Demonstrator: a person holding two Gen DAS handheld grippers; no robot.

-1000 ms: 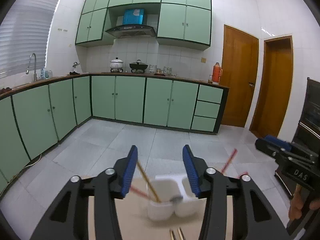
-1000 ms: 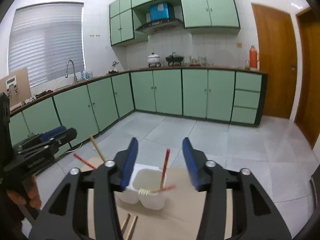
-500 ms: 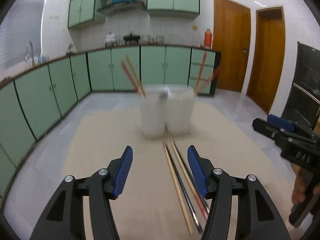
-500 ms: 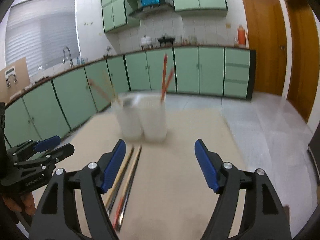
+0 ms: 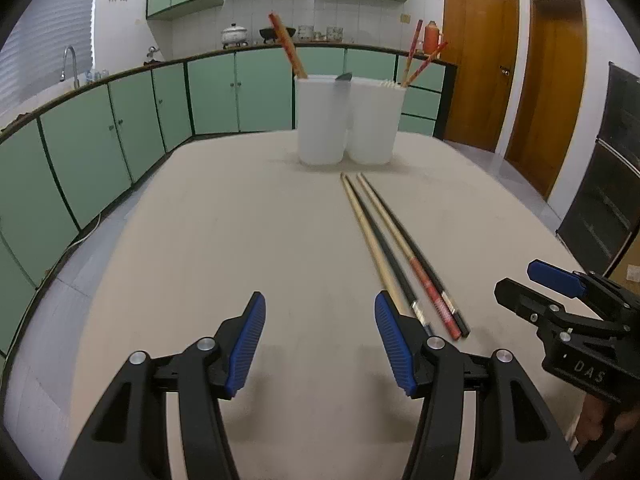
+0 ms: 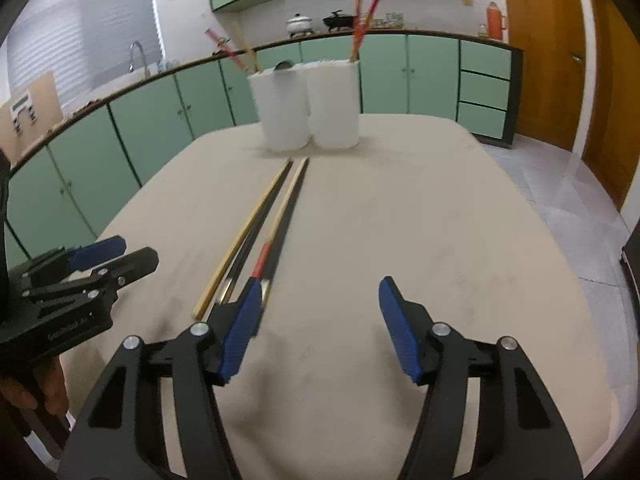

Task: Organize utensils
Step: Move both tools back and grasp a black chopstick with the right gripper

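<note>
Approach stage, nothing picked up yet: four loose chopsticks (image 5: 394, 248) lying side by side on the beige tabletop (image 5: 240, 232), tips toward the white twin-cup holder (image 5: 348, 120), where other chopsticks already stand. Next, probably: bringing one tool over a single stick and pinching it. Left tool (image 5: 320, 344) about half open, empty, just left of the stick ends. Right tool (image 6: 320, 328) empty too, closing, its left finger overlapping the sticks in view; contact unclear.
</note>
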